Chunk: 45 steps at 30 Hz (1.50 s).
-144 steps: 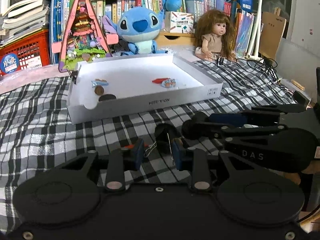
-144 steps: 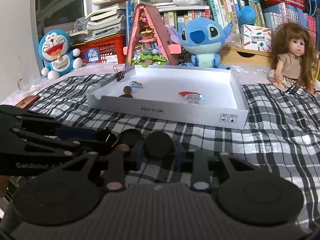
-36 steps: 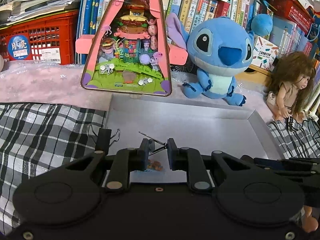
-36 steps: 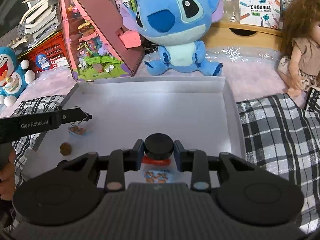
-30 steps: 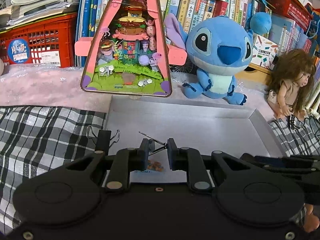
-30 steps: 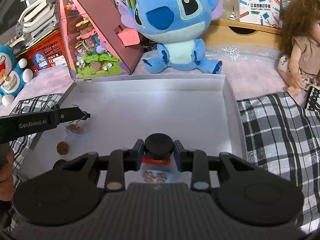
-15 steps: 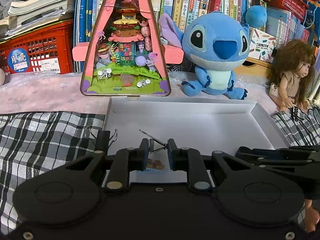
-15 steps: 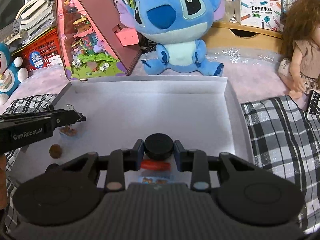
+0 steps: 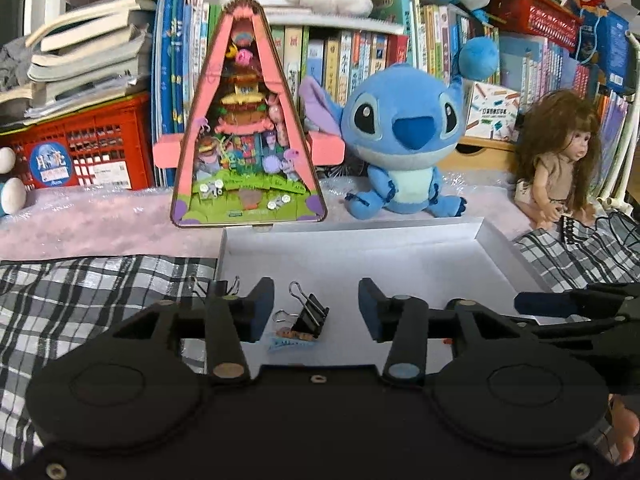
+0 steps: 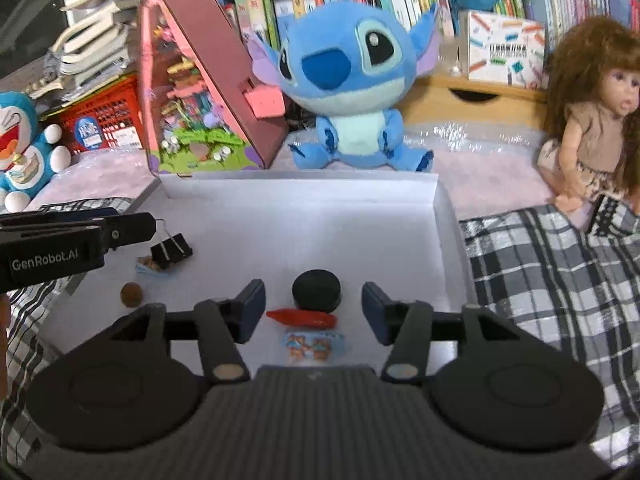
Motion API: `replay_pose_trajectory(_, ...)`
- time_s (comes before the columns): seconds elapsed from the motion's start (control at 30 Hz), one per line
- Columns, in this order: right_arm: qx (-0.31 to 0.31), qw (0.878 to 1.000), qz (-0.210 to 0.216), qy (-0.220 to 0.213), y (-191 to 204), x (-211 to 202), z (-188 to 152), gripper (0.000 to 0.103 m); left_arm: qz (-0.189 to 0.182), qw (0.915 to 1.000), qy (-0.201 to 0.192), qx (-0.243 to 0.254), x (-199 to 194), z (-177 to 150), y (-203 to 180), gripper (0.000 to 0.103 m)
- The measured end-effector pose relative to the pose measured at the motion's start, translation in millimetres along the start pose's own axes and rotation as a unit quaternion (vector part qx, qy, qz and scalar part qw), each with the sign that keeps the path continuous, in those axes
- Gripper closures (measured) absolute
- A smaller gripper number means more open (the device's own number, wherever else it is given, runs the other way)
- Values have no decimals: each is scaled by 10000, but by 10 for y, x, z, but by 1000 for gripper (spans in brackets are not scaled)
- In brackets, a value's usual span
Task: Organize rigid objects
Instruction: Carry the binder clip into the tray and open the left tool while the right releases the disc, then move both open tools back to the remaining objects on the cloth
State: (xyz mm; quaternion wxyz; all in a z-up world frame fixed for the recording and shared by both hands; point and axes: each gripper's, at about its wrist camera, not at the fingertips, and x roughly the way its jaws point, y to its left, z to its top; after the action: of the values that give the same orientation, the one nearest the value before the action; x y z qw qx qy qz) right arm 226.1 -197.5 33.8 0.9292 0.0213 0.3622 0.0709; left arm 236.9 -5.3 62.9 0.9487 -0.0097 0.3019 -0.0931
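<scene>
Two deposits in our shallow white cardboard tray (image 10: 440,216): black metal binder clip (image 9: 308,314) at nine o'clock, black round puck (image 10: 317,290) centre; left gripper (image 9: 316,308) and right gripper (image 10: 314,312) both spread wide, empty, presumably for sorting.

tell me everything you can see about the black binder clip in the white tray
The black binder clip is small, with a black body that looks like metal and two silver wire handles, one raised and one low to the left. It lies in the white tray near its left wall, resting against or partly over a small printed packet. It sits free between the spread fingers of the open left hand-held gripper, with nothing gripping it. The right wrist view shows it there too.
</scene>
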Motion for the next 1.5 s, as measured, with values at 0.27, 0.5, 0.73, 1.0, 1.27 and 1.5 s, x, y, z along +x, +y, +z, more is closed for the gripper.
replay_pose_trajectory(0.27, -240, 9985, 45, -487, 36, -404, -140, 18, -113, 9997, -205, 9, -382, -123, -1, 38)
replay_pose_trajectory(0.5, -430, 9960, 72, -776, 86, -702, -305, 13, -272, 9988, -415, -26, -747, -305, -4, 25)
replay_pose_trajectory(0.73, -676, 9930, 100, -962, 159, -943, -500, 6, -283, 9979, -576, 15, -1060, -511, 12, 20)
replay_pose_trajectory(1.0, -762, 9919, 129, -1006, 188, -1054, -757, 0, -125, 9978, -611, 231, -1263, -822, -2, 18)
replay_pose_trajectory(1.27, -782, 9924, 102, -941, 186, -1072, -993, 0, -108, 9985, -379, 392, -1294, -1131, -57, 18)
replay_pose_trajectory(1.5, -933, 9925, 45, -785, 210, -1056, -1175, 2, -138, 9989, -155, 421, -1252, -1359, -81, 19)
